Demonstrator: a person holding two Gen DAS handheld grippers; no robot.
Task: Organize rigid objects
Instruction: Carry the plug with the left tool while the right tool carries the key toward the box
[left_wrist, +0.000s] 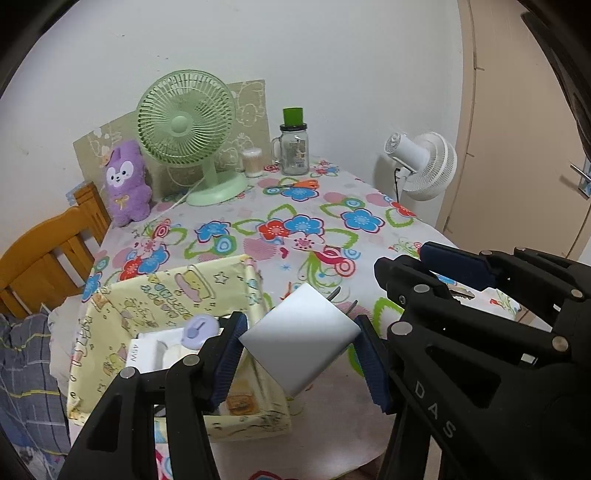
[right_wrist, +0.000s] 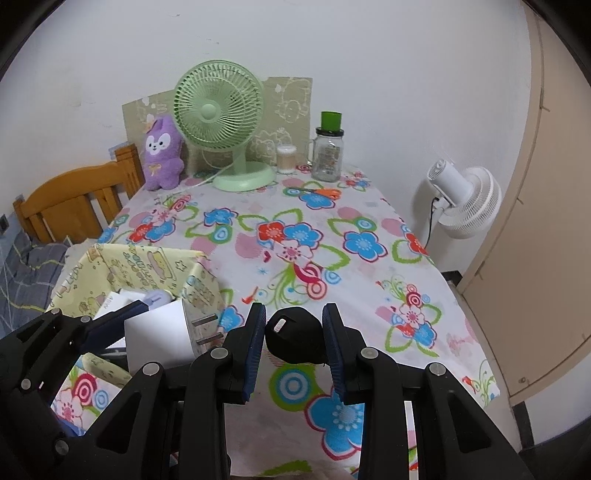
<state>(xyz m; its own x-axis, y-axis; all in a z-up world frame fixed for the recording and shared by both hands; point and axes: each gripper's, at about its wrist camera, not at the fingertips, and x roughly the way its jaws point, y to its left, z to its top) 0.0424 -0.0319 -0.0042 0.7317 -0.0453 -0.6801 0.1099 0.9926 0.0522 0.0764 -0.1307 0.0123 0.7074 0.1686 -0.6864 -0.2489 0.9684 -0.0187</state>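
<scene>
We look across a room with a plain white wall (right_wrist: 369, 55) behind and a beige door (right_wrist: 546, 221) at the right. Most of both views is taken up by a table under a flowered tablecloth (right_wrist: 332, 206) in blue, red, pink and green. At its left edge stands a wooden chair (right_wrist: 74, 199), with checked grey bedding (left_wrist: 26, 369) below it. A white fan (right_wrist: 469, 199) stands off the table's far right corner.

Along the wall on the table we see a green desk fan (right_wrist: 221, 122), a purple plush toy (right_wrist: 160, 155) to its left, and a patterned board (right_wrist: 288, 107) leaning behind them. To the fan's right come a small tub of cotton swabs (right_wrist: 286, 159) and a glass jar (right_wrist: 327, 155) with a green cap. Orange-handled scissors (right_wrist: 325, 192) lie just in front of the jar.

At the near left sits a yellow fabric box (left_wrist: 177, 291), holding white items and a small lilac object (left_wrist: 201, 326).

Our left gripper (left_wrist: 299, 350) is clamped on a white charger plug (left_wrist: 303, 336), held up off the table at the box's right rim, prongs pointing away. Our right gripper (right_wrist: 293, 339) is closed on a black key fob (right_wrist: 295, 341), above the cloth near the front edge; a metal key (left_wrist: 461, 293) shows beneath it in the left view.
</scene>
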